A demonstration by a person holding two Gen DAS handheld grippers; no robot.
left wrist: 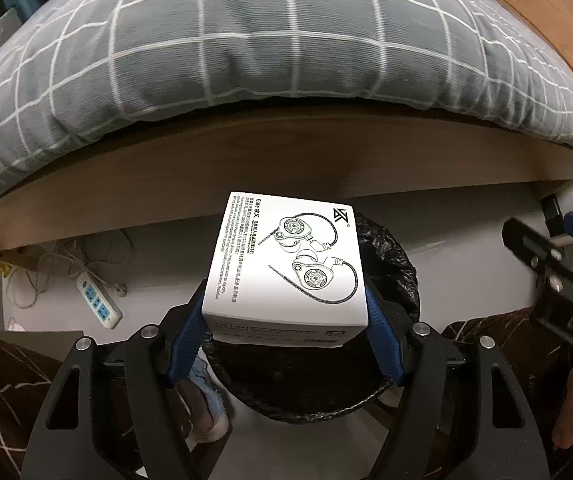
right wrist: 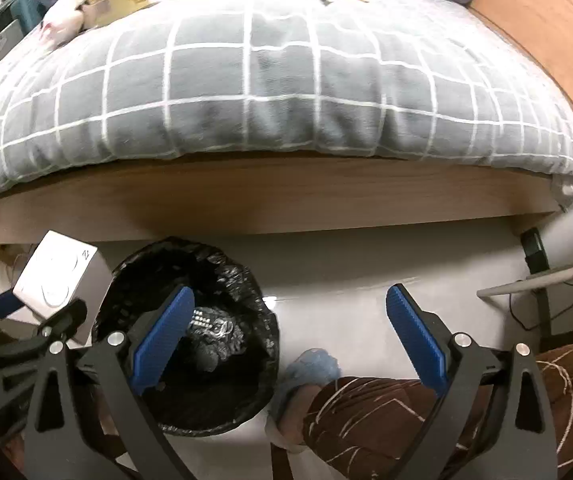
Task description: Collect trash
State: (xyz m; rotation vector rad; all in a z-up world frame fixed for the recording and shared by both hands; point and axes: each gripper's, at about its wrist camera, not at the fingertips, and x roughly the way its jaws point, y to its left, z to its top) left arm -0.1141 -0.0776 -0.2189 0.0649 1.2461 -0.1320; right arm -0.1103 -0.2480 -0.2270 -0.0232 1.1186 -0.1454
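**A:** Left wrist view first: the left gripper (left wrist: 286, 312) has its blue pads clamped on the two sides of the white earphone box (left wrist: 286, 264), and the box hangs over the black-lined trash bin (left wrist: 390, 248) on the floor beside the bed (left wrist: 246, 184).

**B:** Is it squarely over the mouth? From the right wrist view the earphone box (right wrist: 56, 276) looks to sit by the left rim of the trash bin (right wrist: 190, 336) rather than over its middle.

**A:** Hard to say; the box hides most of the opening in the left view, so I'd trust the right one. I'd bring the box further in over the dark middle of the liner before letting go, and keep it low so that it drops without catching the rim.

**B:** And the right gripper (right wrist: 290, 340)?

**A:** Its jaws stand wide apart with nothing between them, above the floor just right of the bin. Some crumpled clear wrapping (right wrist: 210, 332) already lies at the bottom.

**B:** Then open the left jaws fully in one go; a slow release could tip the box onto the rim.
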